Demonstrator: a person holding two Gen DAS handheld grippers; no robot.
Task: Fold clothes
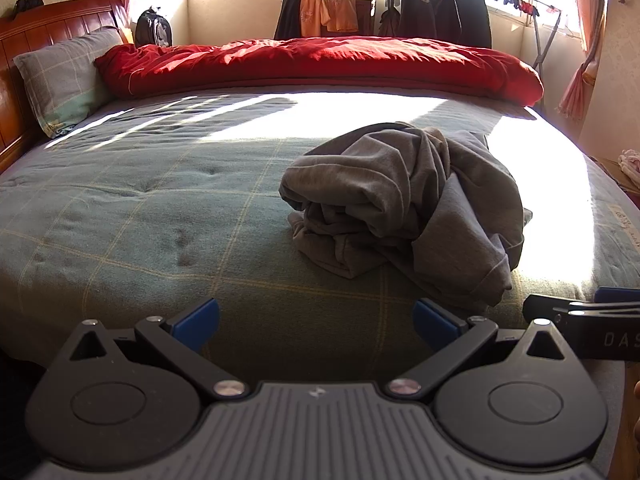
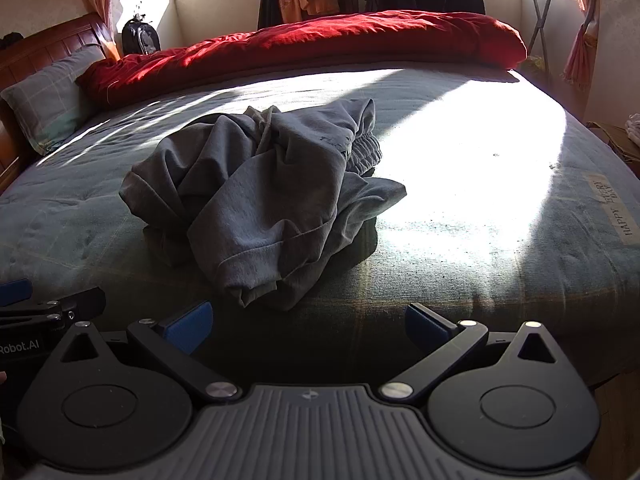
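In the left wrist view, the left gripper (image 1: 316, 322) sits low at the near edge of the bed (image 1: 140, 208), its jaws spread wide with nothing between the blue pads, short of the crumpled grey garment (image 1: 404, 208). That garment lies in a heap on the green checked bedcover, ahead and to the right, partly in shade beside a bright patch of sunlight. From here the heap runs from a rolled end at the left to a hemmed end hanging toward the near right. This view alone shows the clothes rack (image 1: 472, 4) with dark jackets nearly whole, and the tip of the right gripper (image 1: 580, 312) at the right border. Behind lie a red duvet (image 1: 320, 64) along the far side, a checked pillow (image 1: 64, 76) and a wooden headboard (image 1: 24, 40). In the right wrist view, the right gripper (image 2: 308, 326) likewise has its jaws apart and empty, near the bed's edge, with the garment (image 2: 260, 200) ahead and to the left. Here a gathered waistband shows at the far right of the heap, and a hemmed opening points toward the camera, so its long axis runs near-to-far. A sewn label (image 2: 612, 208) reading "HAPPY EVERY DAY" shows on the cover at right.
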